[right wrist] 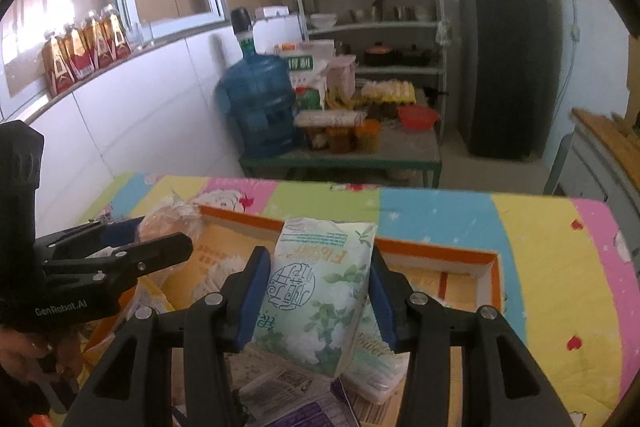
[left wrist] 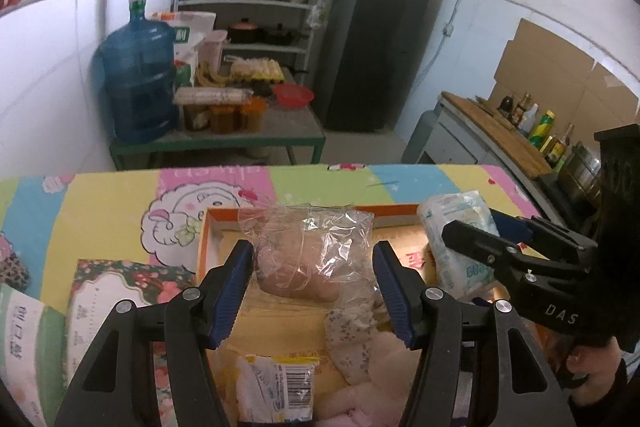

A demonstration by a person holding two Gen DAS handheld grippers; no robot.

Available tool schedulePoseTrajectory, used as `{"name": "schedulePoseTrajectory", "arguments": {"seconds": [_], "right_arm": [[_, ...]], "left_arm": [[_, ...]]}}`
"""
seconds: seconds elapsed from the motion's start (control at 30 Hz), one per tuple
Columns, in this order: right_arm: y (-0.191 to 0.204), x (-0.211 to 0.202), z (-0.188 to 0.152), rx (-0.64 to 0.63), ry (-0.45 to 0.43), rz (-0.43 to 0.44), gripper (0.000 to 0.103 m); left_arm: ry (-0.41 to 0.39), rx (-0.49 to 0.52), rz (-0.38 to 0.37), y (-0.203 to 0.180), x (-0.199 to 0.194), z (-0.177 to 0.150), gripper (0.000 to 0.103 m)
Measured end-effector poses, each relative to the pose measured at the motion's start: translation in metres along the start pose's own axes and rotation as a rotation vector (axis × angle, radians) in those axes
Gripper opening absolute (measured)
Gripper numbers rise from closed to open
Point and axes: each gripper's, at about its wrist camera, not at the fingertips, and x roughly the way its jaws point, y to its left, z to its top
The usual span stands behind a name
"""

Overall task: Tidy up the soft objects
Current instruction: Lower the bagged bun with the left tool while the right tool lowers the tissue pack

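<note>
Orange walls go round a flat box (left wrist: 206, 247) that sits on a bright, stripy cloth (left wrist: 120, 195). The box is where almost everything is.

The left claw (left wrist: 314, 283) hangs over the box. Its blue pads (left wrist: 234, 281) sit on each side of a clear bag (left wrist: 308, 247) with something brown and soft inside. The bag fills the gap between the pads, but it is hard to see if they squeeze it, so I cannot tell if this claw is holding it. Below the bag, nearer the camera, a spotty soft thing (left wrist: 348, 343) and a yellow and white pack (left wrist: 276, 387) lie in the box.

The right claw (right wrist: 316, 297) is over the box too, on the right side of it. Its pads (right wrist: 252, 291) press on both sides of a tissue pack (right wrist: 320, 291) with white flowers on it. The pack stands up tall between them, and the claw is gripping it. Another tissue pack (right wrist: 372, 359) lies flat in the box, just under it.

From the left claw's camera, the right claw (left wrist: 472, 239) and its tissue pack (left wrist: 460, 231) are at the right side of the box.

A floral card (left wrist: 116, 291) lies on the cloth, just left of the box.
</note>
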Motion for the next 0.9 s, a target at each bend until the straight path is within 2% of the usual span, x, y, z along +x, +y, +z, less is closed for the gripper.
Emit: {"name": "schedulePoseTrajectory", "arguments": {"seconds": [0.07, 0.3, 0.73, 0.9], "right_arm": [[-0.001, 0.004, -0.001, 0.004, 0.021, 0.027, 0.048], [-0.001, 0.017, -0.007, 0.010, 0.095, 0.023, 0.048], [-0.004, 0.032, -0.010, 0.032, 0.177, 0.037, 0.049], [-0.004, 0.028, -0.008, 0.034, 0.156, 0.045, 0.064]], "left_arm": [[0.017, -0.003, 0.003, 0.001, 0.007, -0.001, 0.063], [0.083, -0.023, -0.001, 0.006, 0.026, -0.006, 0.063], [0.136, 0.073, 0.059, -0.008, 0.038, -0.013, 0.065], [0.125, 0.072, 0.061, -0.008, 0.034, -0.013, 0.065]]}}
